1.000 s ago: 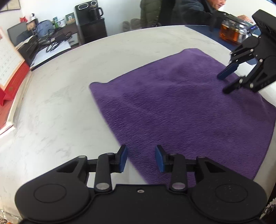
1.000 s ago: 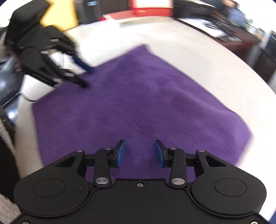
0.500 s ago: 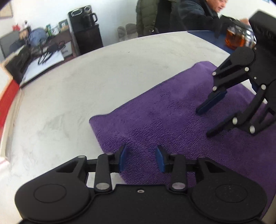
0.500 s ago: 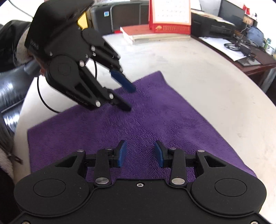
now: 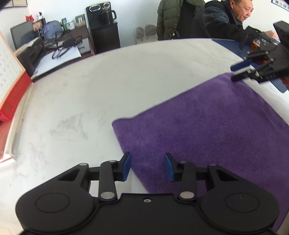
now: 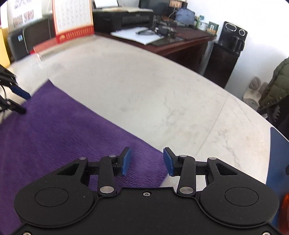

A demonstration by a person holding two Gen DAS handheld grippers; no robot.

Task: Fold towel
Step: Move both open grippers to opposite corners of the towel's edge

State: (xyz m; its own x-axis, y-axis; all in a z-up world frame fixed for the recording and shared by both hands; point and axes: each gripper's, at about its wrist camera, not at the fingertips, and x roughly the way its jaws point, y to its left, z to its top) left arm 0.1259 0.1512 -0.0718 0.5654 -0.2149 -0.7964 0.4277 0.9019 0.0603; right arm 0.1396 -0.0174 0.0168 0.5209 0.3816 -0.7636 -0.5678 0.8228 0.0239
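A purple towel (image 5: 207,126) (image 6: 54,135) lies flat on the white marble table (image 5: 90,99) (image 6: 162,90). My left gripper (image 5: 148,166) hangs open just above the towel's left edge, which runs between its blue pads without being pinched. My right gripper (image 6: 147,160) hovers over the towel's right corner. Its jaws are opening, and the cloth under them is not gripped. In the left wrist view the right gripper (image 5: 233,73) shows at the towel's far corner. In the right wrist view the left gripper (image 6: 25,103) shows at the opposite corner.
A red desk calendar (image 5: 10,81) (image 6: 72,18) stands at the table's edge. A blue mat (image 5: 225,43) (image 6: 278,153) lies past the towel, where a seated person (image 5: 216,19) is. A desk with a printer (image 6: 122,16) stands beyond the table.
My right gripper has swung from above the towel's middle, close to the left gripper, out to its right corner. My left gripper shifted along the towel's left edge.
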